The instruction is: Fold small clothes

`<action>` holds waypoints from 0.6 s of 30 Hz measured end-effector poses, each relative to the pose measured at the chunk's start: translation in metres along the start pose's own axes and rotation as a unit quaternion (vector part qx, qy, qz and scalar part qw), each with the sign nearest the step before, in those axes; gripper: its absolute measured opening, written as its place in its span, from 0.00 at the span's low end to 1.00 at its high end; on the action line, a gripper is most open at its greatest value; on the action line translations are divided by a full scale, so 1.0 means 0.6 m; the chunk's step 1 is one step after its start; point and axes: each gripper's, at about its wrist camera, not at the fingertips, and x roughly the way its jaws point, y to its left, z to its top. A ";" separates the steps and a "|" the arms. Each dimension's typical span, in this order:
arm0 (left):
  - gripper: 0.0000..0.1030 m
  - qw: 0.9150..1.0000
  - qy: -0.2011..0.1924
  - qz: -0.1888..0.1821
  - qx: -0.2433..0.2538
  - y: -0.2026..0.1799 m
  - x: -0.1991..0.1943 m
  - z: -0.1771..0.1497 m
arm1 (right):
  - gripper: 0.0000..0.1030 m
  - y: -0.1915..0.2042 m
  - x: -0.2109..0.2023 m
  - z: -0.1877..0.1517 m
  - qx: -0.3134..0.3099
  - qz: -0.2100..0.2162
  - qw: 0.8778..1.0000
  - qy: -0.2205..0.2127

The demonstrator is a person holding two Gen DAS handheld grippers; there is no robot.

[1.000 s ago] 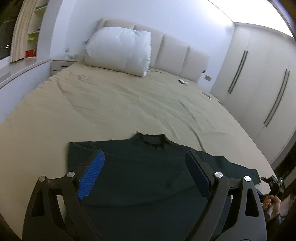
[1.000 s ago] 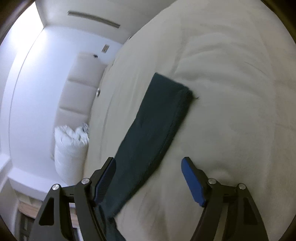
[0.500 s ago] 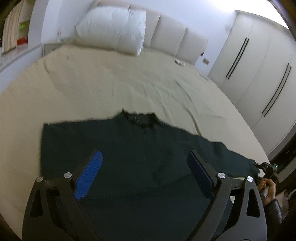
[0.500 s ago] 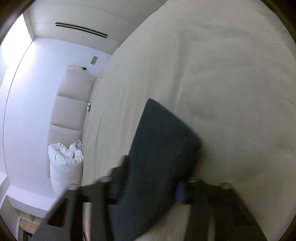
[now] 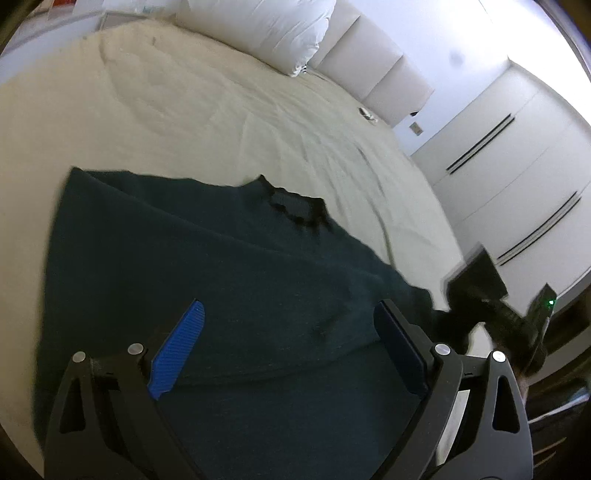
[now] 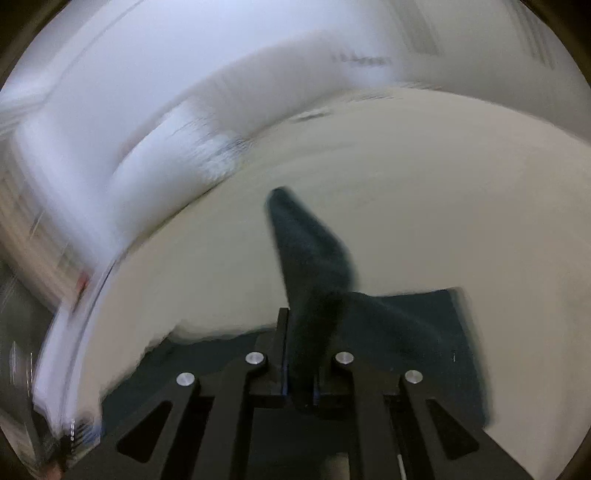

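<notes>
Dark green sweater (image 5: pixel 229 280) lies flat on the bed (image 5: pixel 184 122); left gripper (image 5: pixel 288 343) hovers wide open above it, right gripper (image 6: pixel 301 354) pinches the sleeve (image 6: pixel 314 258) tight. Beyond, pillow (image 5: pixel 258 26) cut off, room smeared.

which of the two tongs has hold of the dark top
The right tongs: their jaws are shut on a sleeve of the dark top, which stands up between them. The left tongs hang open above its body, gripping nothing.
</notes>
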 end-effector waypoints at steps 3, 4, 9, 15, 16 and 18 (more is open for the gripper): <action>0.91 0.999 0.017 -0.036 -0.017 0.008 0.011 0.002 | 0.09 0.139 0.066 -0.071 -0.107 0.018 0.993 0.047; 0.91 0.998 0.024 -0.048 -0.023 0.011 0.017 0.001 | 0.09 0.165 0.081 -0.093 -0.123 0.021 0.990 0.060; 0.91 0.989 0.072 -0.105 -0.070 0.023 0.057 -0.006 | 0.10 0.218 0.130 -0.149 -0.149 0.029 0.984 0.096; 0.91 0.976 0.100 -0.154 -0.117 0.027 0.101 0.002 | 0.15 0.234 0.141 -0.148 -0.156 0.031 0.981 0.107; 0.91 0.976 0.103 -0.155 -0.117 0.026 0.105 0.003 | 0.17 0.234 0.141 -0.149 -0.153 0.038 0.981 0.111; 0.91 0.973 0.114 -0.158 -0.121 0.023 0.118 0.005 | 0.36 0.226 0.137 -0.156 -0.143 0.059 0.981 0.117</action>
